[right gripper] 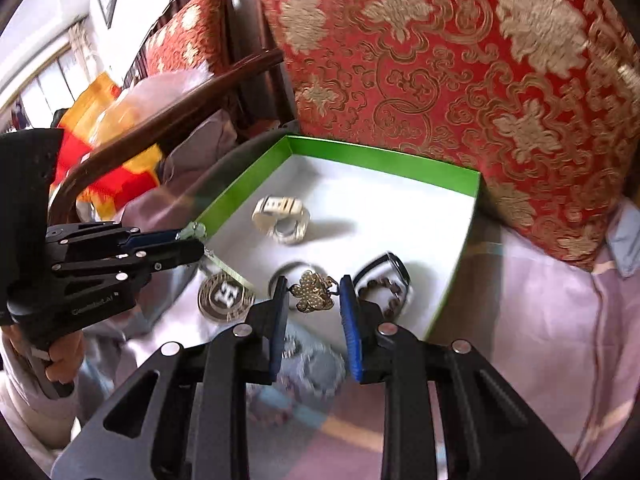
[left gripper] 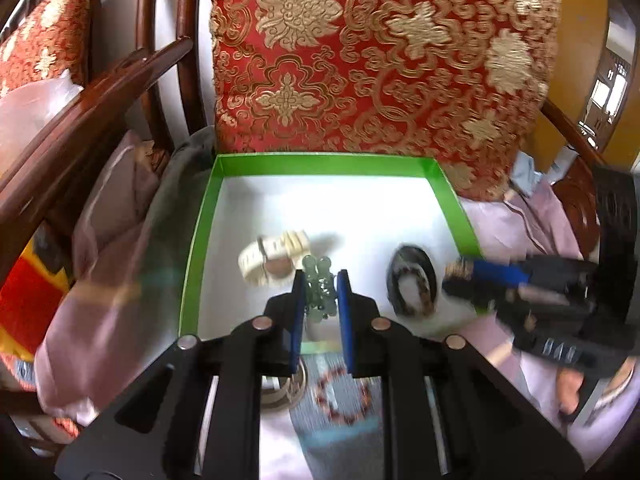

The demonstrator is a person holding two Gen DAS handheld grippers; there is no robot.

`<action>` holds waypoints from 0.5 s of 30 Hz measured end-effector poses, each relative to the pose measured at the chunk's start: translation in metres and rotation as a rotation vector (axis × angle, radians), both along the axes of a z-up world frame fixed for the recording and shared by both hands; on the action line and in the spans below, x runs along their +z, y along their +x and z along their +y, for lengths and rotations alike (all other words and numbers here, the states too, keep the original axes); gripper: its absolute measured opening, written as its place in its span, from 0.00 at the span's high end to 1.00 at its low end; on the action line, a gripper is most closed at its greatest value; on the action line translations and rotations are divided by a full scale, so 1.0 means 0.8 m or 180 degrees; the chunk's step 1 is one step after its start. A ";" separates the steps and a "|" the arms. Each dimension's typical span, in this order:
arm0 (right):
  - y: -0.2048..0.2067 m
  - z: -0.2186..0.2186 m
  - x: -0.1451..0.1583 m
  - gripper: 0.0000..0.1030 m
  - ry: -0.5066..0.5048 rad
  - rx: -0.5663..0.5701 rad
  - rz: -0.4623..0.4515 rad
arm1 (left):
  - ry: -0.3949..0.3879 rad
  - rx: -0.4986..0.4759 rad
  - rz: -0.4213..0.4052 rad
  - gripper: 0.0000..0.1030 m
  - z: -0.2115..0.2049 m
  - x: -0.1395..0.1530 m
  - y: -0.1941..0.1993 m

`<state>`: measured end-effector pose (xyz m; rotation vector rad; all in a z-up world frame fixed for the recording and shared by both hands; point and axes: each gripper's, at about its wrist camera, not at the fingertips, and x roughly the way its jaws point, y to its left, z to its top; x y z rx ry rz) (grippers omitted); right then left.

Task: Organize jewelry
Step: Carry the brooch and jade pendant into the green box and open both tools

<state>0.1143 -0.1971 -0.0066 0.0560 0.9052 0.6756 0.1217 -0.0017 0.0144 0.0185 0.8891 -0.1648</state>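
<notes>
Risk: we hold green beads point(left gripper: 319, 288) in left gripper point(left gripper: 320, 280), gold brooch point(right gripper: 312, 292) in right gripper point(right gripper: 314, 294); loose pinches could drop either short of box point(right gripper: 380, 156).

two close wrist views, shared green box point(left gripper: 208, 200)

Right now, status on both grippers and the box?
Left hand-held gripper shut on green beads. Right hand-held gripper shut on gold brooch. Both over green box; nothing blocking.
</notes>
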 end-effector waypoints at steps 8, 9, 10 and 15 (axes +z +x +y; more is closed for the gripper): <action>0.019 -0.001 -0.050 0.55 -0.0093 -0.0176 0.0124 | -0.0067 0.0245 0.0139 0.75 0.011 -0.013 -0.002; 0.012 -0.007 -0.047 0.54 -0.0011 -0.0194 0.0132 | -0.0093 0.0242 0.0120 0.70 0.012 -0.010 -0.019; 0.004 -0.013 -0.042 0.54 0.0083 -0.0167 0.0127 | -0.0109 0.0213 0.0122 0.66 0.012 -0.010 -0.034; -0.048 -0.013 -0.024 0.54 0.0415 0.0425 0.0193 | 0.0146 0.0063 0.0397 0.62 0.007 -0.053 -0.090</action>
